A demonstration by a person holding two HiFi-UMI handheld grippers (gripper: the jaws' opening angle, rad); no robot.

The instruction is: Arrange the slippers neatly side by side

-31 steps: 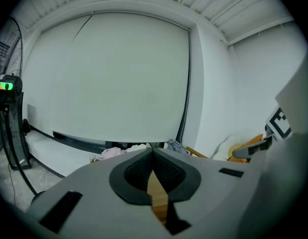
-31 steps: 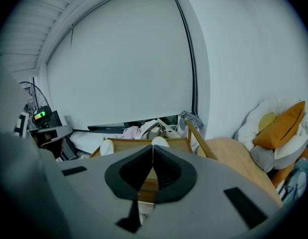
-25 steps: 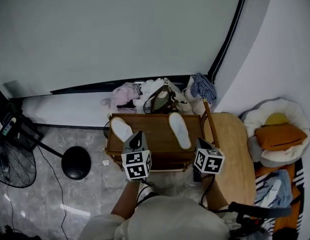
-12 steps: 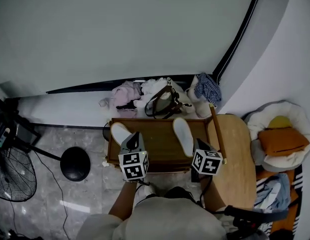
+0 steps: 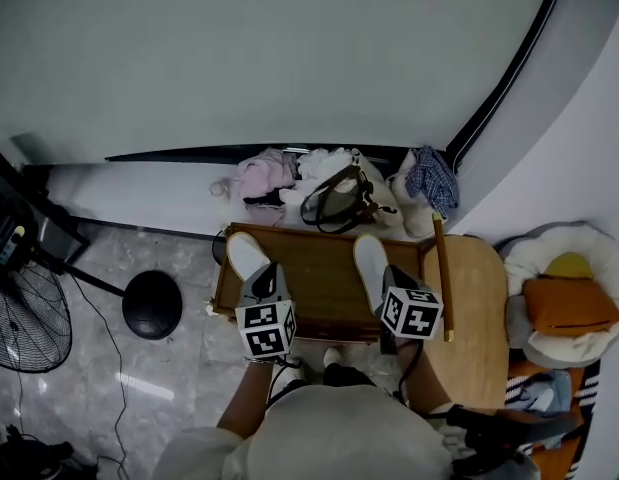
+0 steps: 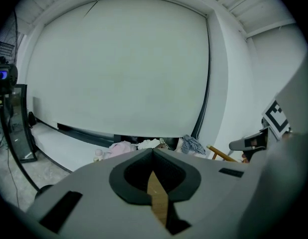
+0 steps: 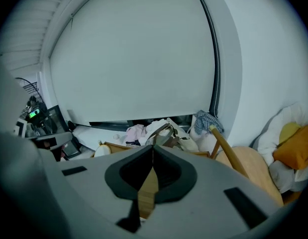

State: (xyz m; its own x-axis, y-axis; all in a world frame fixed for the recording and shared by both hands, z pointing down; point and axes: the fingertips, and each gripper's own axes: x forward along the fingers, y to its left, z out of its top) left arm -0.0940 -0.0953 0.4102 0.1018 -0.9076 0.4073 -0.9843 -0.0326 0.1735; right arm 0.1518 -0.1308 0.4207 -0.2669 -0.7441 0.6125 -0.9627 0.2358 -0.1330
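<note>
Soft, even white light is filling all three views, the pale wall (image 5: 289, 58) reading bright and flat with no glare, while the grey floor (image 5: 139, 388) is catching a faint streak of reflected light and shadows are falling weak and diffuse. Wide-angle distortion is bending the dark strip at the wall's foot (image 5: 179, 154) into a curve in the head view, and both gripper views are darkening to a round black vignette at their corners. Up close, the left gripper (image 6: 153, 150) and right gripper (image 7: 153, 147) are showing soft and out of focus, the background rendering fairly sharp.
</note>
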